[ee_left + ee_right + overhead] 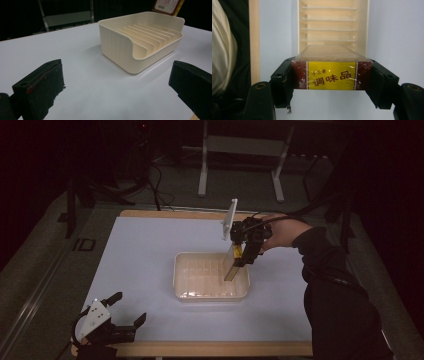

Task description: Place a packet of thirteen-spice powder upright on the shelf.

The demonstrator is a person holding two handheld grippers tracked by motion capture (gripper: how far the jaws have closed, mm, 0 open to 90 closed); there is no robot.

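Clamped in the right gripper (245,251), a box (332,72) is held upright over the slotted tray (182,279) — left gripper (116,317) is parked wide open, empty, well apart.

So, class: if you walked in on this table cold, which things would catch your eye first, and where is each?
The right tool stands out first: it is shut on a flat wrapped box with a yellow label, held over the right end of the cream slotted tray at the table's middle. The left tool lies open at the near left corner, holding nothing.
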